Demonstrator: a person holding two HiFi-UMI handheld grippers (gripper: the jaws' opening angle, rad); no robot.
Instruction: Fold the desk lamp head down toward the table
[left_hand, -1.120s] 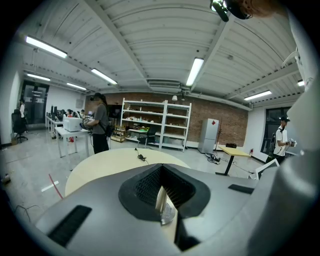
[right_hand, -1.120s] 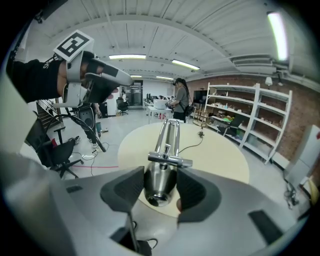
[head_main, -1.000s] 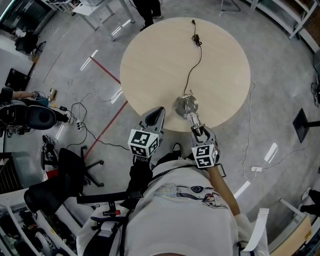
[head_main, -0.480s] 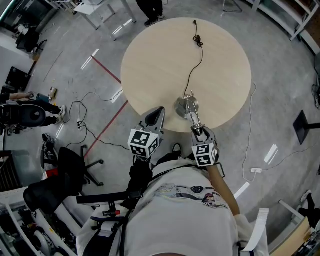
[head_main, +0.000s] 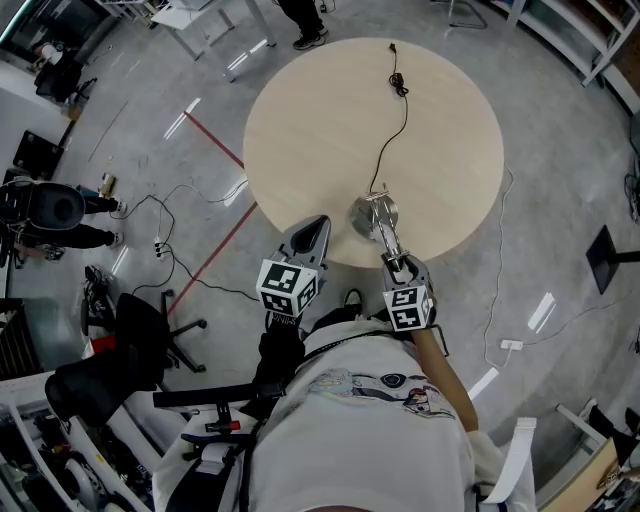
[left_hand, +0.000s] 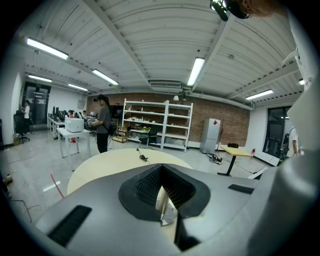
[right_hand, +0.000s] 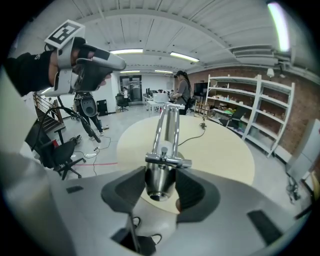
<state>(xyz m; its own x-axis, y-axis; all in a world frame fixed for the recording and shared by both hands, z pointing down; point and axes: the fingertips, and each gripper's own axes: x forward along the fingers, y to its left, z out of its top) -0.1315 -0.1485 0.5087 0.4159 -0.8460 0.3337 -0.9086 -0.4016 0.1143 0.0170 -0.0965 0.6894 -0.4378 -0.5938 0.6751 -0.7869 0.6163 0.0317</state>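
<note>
The right claw (right_hand: 161, 175) pinches the lamp head (right_hand: 159, 189) from both sides, high above the near edge of the counter (head_main: 440, 120). So the grasp is made, but the fold itself looks not yet begun. From the head the twin-rod lamp arm (right_hand: 167, 125) runs down and away to the lamp base (head_main: 364, 214) on the counter, its cord (head_main: 392, 125) trailing toward the far side. The right claw tilts downward. The left claw (head_main: 318, 222) — pressed together, empty — hovers near the counter's edge, close to level.

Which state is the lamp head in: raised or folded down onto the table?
Raised: the lamp head sits between the right gripper jaws, off the table.
</note>
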